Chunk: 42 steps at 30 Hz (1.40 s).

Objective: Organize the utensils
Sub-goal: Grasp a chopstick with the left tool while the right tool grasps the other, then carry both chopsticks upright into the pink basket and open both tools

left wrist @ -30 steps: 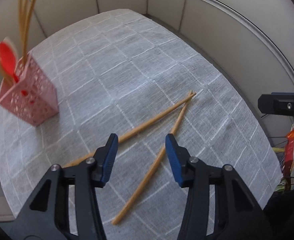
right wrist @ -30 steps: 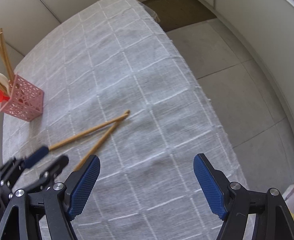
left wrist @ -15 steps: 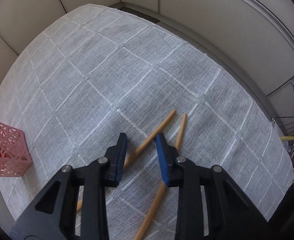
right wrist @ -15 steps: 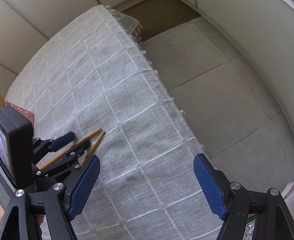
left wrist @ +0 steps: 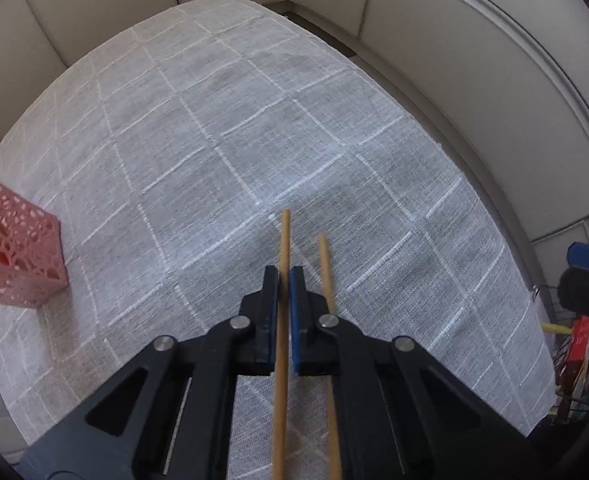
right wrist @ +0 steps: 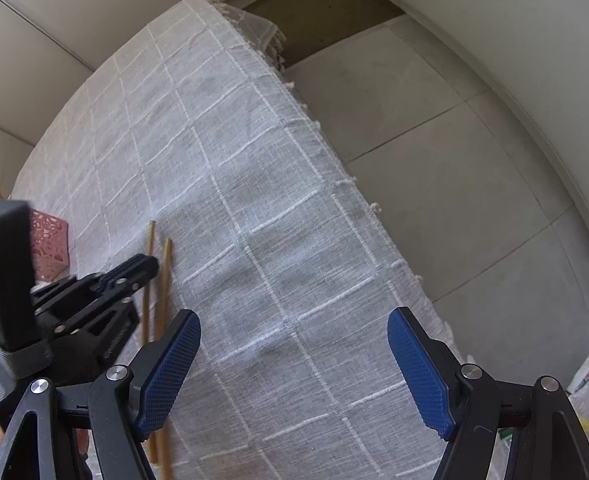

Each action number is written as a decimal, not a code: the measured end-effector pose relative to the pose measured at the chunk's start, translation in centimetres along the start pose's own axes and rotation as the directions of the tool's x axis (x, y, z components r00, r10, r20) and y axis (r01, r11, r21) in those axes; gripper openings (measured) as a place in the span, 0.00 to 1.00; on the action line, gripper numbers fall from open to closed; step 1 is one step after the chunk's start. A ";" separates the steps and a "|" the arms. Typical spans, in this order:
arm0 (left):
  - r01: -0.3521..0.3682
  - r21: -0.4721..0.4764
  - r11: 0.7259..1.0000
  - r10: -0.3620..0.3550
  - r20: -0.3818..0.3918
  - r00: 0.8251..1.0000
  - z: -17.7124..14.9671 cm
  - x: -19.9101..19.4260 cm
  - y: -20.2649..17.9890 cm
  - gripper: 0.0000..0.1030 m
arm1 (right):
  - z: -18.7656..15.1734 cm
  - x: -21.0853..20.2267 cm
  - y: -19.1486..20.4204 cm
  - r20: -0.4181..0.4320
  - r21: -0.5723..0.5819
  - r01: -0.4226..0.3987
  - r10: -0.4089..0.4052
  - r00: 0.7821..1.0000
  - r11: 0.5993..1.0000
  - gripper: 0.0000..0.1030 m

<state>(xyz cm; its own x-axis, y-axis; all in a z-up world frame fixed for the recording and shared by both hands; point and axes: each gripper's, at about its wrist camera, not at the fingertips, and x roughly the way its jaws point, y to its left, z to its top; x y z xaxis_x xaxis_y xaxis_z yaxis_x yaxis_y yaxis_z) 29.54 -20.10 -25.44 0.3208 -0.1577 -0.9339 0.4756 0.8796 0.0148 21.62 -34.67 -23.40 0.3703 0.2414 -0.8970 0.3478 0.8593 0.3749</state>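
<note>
My left gripper (left wrist: 285, 276) is shut on a wooden chopstick (left wrist: 284, 236), which runs between its blue pads and points away from me. A second chopstick (left wrist: 326, 268) lies on the grey checked tablecloth (left wrist: 214, 152) just to the right, almost parallel. The pink lattice holder (left wrist: 10, 256) stands at the left edge of the cloth. In the right wrist view my right gripper (right wrist: 292, 368) is open and empty above the cloth; the left gripper (right wrist: 134, 268), both chopsticks (right wrist: 166, 268) and the holder (right wrist: 48, 248) show at the left.
The cloth's fringed right edge (right wrist: 346, 184) drops to a tiled floor (right wrist: 434, 128). Pale wall panels (left wrist: 474, 60) ring the table. A wire rack with packets (left wrist: 582, 344) stands at the far right.
My left gripper has closed onto one chopstick and turned it in line with its fingers. The right gripper has stayed open and swung toward the table's right edge.
</note>
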 end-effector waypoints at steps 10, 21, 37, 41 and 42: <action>0.071 -0.174 0.982 -0.055 0.095 0.994 -5.9 -7.0 4.9 0.06 | -0.3 2.4 3.6 -0.048 -0.029 -0.077 0.075 0.996 0.997 0.79; 0.106 -0.289 0.952 -0.050 0.193 0.980 -11.1 -12.8 8.9 0.06 | 0.7 8.1 8.1 -0.103 -0.114 -0.090 0.078 0.992 0.989 0.49; 0.135 -0.384 0.913 -0.060 0.200 0.978 -13.6 -13.6 13.4 0.06 | -0.1 10.7 12.2 0.027 -0.323 0.168 -0.168 0.985 0.931 0.07; 0.126 -0.401 0.907 -0.043 0.211 0.977 -14.1 -14.1 14.4 0.06 | -0.4 10.4 12.1 0.002 -0.335 0.139 -0.146 0.989 0.932 0.05; 0.124 -0.405 0.906 -0.036 0.217 0.976 -14.2 -14.3 14.7 0.06 | -0.6 9.9 12.1 0.004 -0.334 0.129 -0.135 0.991 0.934 0.05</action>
<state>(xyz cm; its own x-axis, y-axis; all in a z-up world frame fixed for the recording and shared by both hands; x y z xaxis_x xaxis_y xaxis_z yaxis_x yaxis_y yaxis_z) 20.35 1.49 -16.91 0.4733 -0.2830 -0.8342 0.1385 0.9591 -0.2469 29.03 -21.63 -27.90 0.3233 0.1215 -0.9385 0.0849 0.9840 0.1566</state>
